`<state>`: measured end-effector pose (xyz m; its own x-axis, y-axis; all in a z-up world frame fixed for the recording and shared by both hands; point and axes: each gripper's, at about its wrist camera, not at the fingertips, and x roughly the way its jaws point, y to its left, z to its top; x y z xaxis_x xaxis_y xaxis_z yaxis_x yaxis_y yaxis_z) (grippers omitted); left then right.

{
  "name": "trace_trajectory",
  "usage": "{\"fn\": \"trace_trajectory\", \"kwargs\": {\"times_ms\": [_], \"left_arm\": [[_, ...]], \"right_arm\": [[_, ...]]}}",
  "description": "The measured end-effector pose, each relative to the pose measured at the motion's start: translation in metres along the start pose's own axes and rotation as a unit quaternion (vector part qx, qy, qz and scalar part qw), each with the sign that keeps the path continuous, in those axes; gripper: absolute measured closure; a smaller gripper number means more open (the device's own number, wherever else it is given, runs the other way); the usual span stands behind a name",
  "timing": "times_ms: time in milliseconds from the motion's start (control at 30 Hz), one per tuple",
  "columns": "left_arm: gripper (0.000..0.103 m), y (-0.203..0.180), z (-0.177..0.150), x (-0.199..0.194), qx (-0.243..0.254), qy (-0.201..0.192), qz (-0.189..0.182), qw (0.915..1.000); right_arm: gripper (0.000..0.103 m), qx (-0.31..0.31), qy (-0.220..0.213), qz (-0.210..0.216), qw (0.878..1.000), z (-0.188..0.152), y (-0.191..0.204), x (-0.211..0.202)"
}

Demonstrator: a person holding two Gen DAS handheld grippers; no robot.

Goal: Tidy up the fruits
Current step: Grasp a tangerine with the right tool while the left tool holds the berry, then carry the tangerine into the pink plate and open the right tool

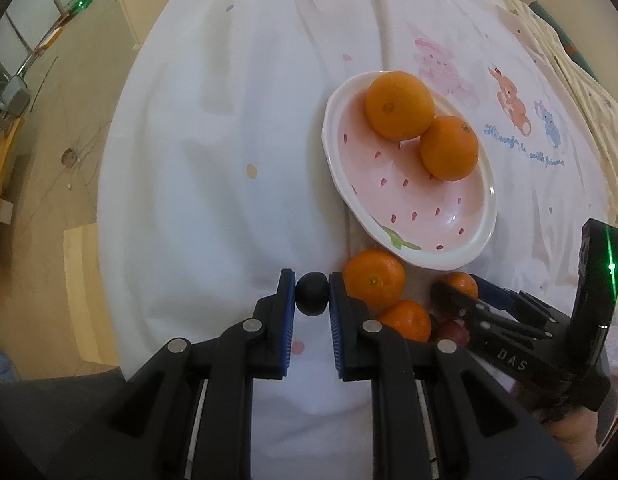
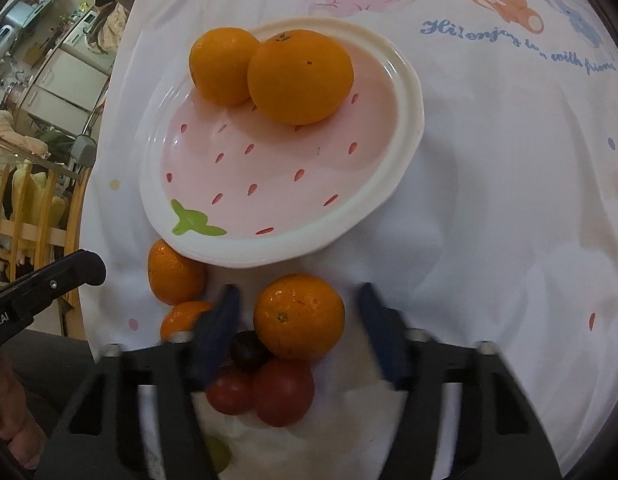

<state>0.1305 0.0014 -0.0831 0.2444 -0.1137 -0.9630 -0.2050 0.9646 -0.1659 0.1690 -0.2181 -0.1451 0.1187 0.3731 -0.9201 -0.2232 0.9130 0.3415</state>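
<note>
Fruits lie in two groups on a white printed tablecloth (image 2: 489, 200): some on a plate, the rest loose on the cloth just beside its near rim; left gripper (image 1: 312, 294) is clamped on a small dark round fruit (image 1: 312, 294), held between its blue pads (image 1: 287, 292) above the cloth, just left of the loose pile; right gripper (image 2: 299, 320) stands with its fingers spread wide, one on each side of a loose orange (image 2: 299, 316) and not touching it, the view being motion-blurred; directly below that orange, touching it, sit a dark plum-like fruit (image 2: 247, 350) and two red round fruits (image 2: 283, 392); to the left lie two further mandarins (image 2: 175, 272), the upper one touching the plate's edge; pink strawberry-patterned oval plate (image 2: 405, 92), white-rimmed, lies beyond the pile; at its far end rest two large oranges (image 2: 301, 76), touching one another; in the left wrist view the right gripper enters from the lower right, its tips reaching around the small orange of the pile; cartoon animals and blue script (image 2: 517, 46) are printed on the cloth beyond the plate.
</note>
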Motion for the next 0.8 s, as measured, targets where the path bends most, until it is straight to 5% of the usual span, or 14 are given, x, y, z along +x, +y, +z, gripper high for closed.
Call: {"fn": "trace_trajectory", "kwargs": {"times_ms": [400,800], "left_arm": [[0.09,-0.001,0.0,-0.001,0.009,-0.021,0.019,0.9996],[0.09,0.002,0.004,-0.021,0.004,-0.051,-0.001,0.9987]], "right_arm": [[0.059,0.015,-0.013,0.043,0.999,-0.006,-0.011,-0.017],[0.059,0.043,-0.044,0.094,0.994,-0.019,-0.018,-0.054]]}}
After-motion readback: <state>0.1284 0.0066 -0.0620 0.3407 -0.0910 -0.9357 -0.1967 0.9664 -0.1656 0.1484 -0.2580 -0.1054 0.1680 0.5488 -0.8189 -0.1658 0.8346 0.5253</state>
